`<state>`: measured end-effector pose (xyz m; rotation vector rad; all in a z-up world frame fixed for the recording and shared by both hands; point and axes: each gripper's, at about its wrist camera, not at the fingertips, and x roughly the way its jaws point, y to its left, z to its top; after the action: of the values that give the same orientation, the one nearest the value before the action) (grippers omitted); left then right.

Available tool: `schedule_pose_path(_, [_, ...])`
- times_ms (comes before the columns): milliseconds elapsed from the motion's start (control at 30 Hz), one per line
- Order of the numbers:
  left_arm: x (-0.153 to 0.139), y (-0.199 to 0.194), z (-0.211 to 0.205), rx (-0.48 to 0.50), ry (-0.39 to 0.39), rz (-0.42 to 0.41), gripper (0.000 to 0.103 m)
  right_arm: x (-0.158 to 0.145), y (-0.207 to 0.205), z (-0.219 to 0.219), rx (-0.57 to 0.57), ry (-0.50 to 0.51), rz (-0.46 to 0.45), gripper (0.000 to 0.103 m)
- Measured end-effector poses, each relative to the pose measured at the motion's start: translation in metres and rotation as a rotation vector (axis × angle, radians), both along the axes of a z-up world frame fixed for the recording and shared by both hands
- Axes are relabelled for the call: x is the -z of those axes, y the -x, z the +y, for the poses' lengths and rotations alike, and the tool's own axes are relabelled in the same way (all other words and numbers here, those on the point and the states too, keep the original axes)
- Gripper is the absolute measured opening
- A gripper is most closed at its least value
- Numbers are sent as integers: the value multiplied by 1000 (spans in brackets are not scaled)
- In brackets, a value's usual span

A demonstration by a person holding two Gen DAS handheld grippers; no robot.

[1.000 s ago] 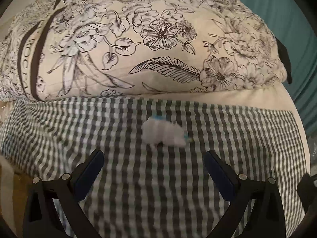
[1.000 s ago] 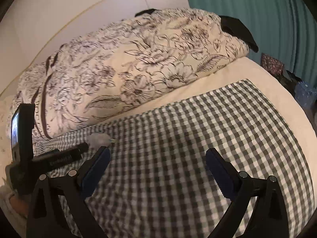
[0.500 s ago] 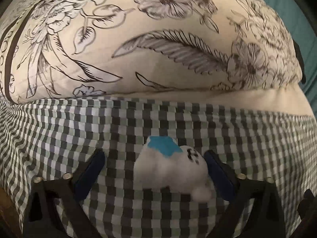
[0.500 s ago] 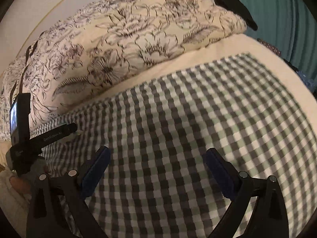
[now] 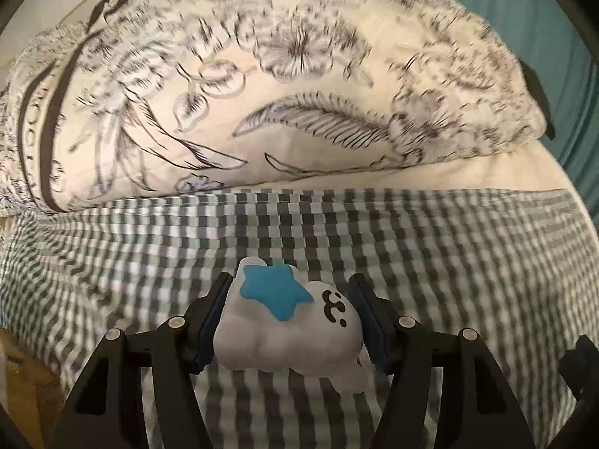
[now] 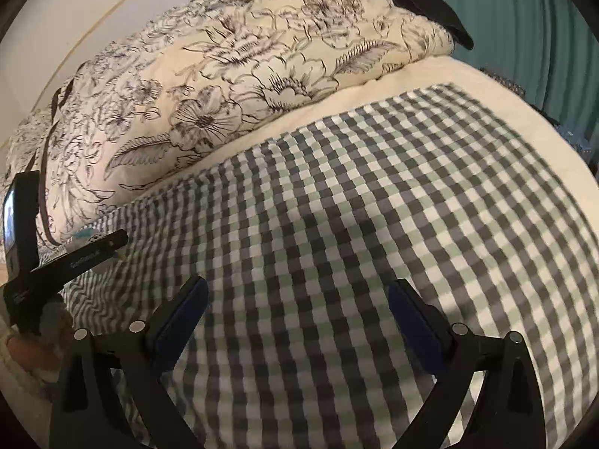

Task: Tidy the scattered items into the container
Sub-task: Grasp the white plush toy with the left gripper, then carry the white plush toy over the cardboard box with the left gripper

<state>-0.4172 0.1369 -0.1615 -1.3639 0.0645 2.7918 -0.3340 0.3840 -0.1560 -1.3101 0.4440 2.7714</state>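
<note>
The left gripper (image 5: 290, 321) has its black arms low over the grey-and-white checked cloth (image 5: 430, 247), and its jaws have just been closing: the dark blue pads now sit against both flanks of a small white soft toy with a blue star patch and a little black face mark (image 5: 288, 336), so the toy is clamped between them at roughly half the gripper's spread. The toy sits on the checked cloth, near the cloth's edge closest to the pillow, star side up. From the other side, the right gripper (image 6: 297, 321) hangs above the middle of the same checked cloth with its blue-padded jaws spread wide and nothing between them, only bare checks showing in the gap. In that view the left gripper appears at the cloth's left border as a black bar with lettering too small to read, a bit of the white toy peeping behind it, and a person's hand (image 6: 26, 351) gripping the handle below. Beyond the checked cloth, a strip of plain cream sheet (image 5: 486, 176) runs along its far edge. Lying on that sheet, just behind the cloth, is a big cream pillow printed with black line-drawn flowers and feathers (image 5: 299, 93). Past the pillow, well back from the cloth, stand a pale wall (image 6: 93, 11) and a ribbed teal curtain (image 6: 524, 18).
</note>
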Motion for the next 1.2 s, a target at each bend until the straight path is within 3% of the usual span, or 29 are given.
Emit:
schedule_pose_path(333, [-85, -93, -17, 43, -16, 144, 64, -58, -80, -34, -12, -30, 158, 97])
schedule_pose_path(467, [-120, -161, -36, 45, -19, 215, 64, -88, -130, -60, -34, -45, 251, 97])
schedule_pose_path(567, [-140, -217, -53, 37, -18, 223, 65, -110, -170, -83, -72, -45, 286, 97])
schedule_pose_path(733, [-159, -295, -83, 24, -28, 233, 65, -153, -245, -131, -142, -50, 299, 97])
schedule_pose_path(867, [-167, -346, -115, -4, -50, 260, 65, -169, -295, -162, -181, -72, 325, 97])
schedule_pose_path(1000, [-168, -373, -147, -39, -46, 265, 65, -168, -326, -187, -202, -77, 319, 97])
schedule_pose_path(1200, [-166, -387, -204, -121, -48, 269, 65, -169, -342, -226, -255, -85, 318, 97])
